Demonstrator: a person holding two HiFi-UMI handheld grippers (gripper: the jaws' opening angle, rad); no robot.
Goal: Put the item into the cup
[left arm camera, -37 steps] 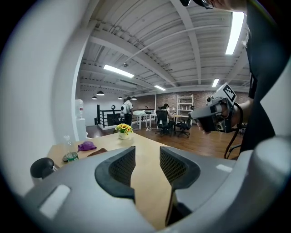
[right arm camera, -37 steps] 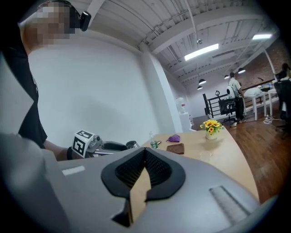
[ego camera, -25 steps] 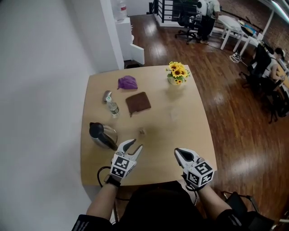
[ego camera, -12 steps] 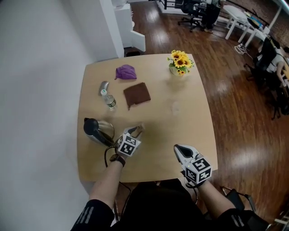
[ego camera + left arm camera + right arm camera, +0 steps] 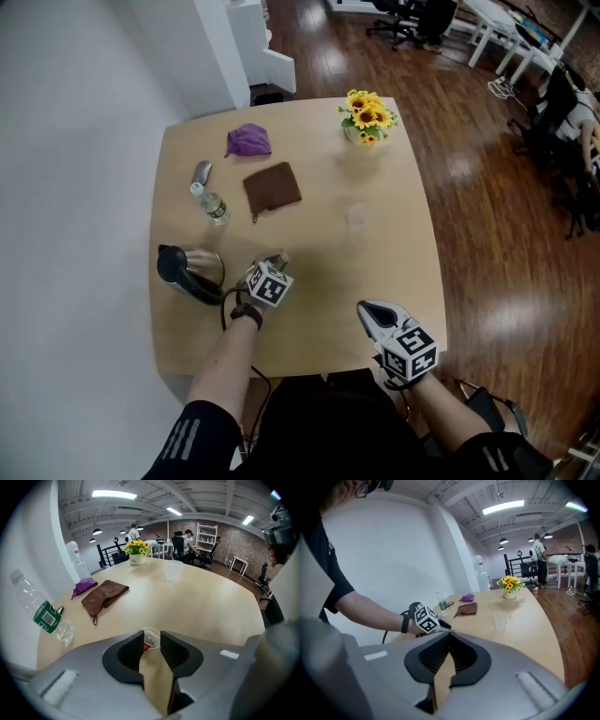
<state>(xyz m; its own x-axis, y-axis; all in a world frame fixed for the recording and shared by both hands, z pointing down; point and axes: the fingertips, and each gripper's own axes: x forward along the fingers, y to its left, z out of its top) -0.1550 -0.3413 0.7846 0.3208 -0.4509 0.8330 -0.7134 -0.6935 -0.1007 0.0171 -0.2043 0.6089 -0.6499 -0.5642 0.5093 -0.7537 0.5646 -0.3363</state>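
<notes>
A small clear item with a red label lies on the wooden table, just right of the kettle. My left gripper points down at it. In the left gripper view the left gripper has just been closing, and its pads now meet both sides of the item. The clear plastic cup stands empty further back on the right, also seen as the cup and the cup. My right gripper hovers near the table's front edge, and the right gripper is shut with nothing in it.
A steel kettle with a cord sits just left of the left gripper. A water bottle, brown cloth, purple cloth and vase of sunflowers stand further back. Office chairs and desks are beyond the table.
My left gripper has gone forward and down from the table's front edge to the small item beside the kettle, and its jaws have narrowed. The right gripper has sunk slightly.
</notes>
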